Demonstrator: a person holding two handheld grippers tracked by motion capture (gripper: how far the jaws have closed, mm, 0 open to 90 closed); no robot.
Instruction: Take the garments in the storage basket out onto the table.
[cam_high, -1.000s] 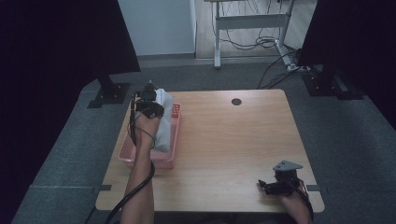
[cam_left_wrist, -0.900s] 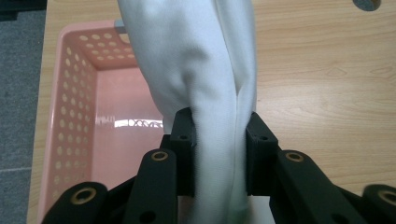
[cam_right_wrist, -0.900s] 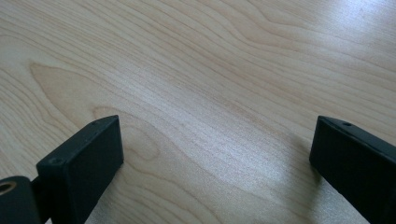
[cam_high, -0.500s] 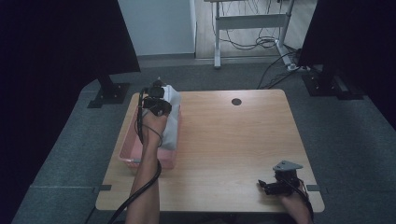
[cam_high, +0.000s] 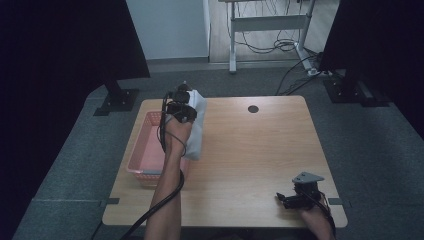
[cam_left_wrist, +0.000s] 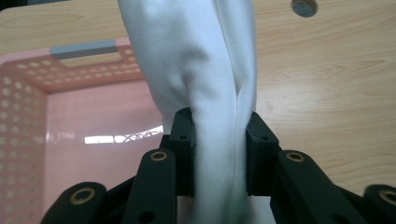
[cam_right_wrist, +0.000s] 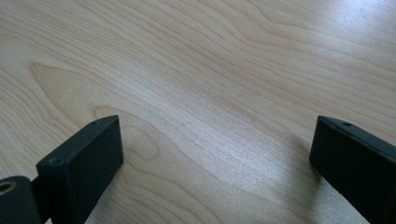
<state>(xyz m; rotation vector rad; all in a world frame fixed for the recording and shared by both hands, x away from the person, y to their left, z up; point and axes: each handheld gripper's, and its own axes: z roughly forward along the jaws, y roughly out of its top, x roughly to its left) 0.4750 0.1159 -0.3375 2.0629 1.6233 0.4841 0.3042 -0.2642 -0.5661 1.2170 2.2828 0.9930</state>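
A white cloth (cam_high: 196, 127) hangs from my left gripper (cam_high: 181, 102), which is shut on it above the right rim of a pink basket (cam_high: 145, 150). In the left gripper view the white cloth (cam_left_wrist: 205, 79) is pinched between both jaws of the left gripper (cam_left_wrist: 218, 140), and it drapes over the pink basket (cam_left_wrist: 70, 135) and the wooden table (cam_left_wrist: 327, 93). My right gripper (cam_high: 286, 199) rests low near the table's front right corner. In the right gripper view the right gripper (cam_right_wrist: 210, 154) is open, with bare wood between its jaws.
The wooden table (cam_high: 260, 150) has a small dark round hole (cam_high: 253, 108) near its far edge. Dark screens stand at the left and right. A desk frame with cables (cam_high: 265, 30) stands on the floor behind.
My left gripper has lifted the white cloth out of the basket and carried it to the right, past the basket's right rim. The right gripper has not moved.
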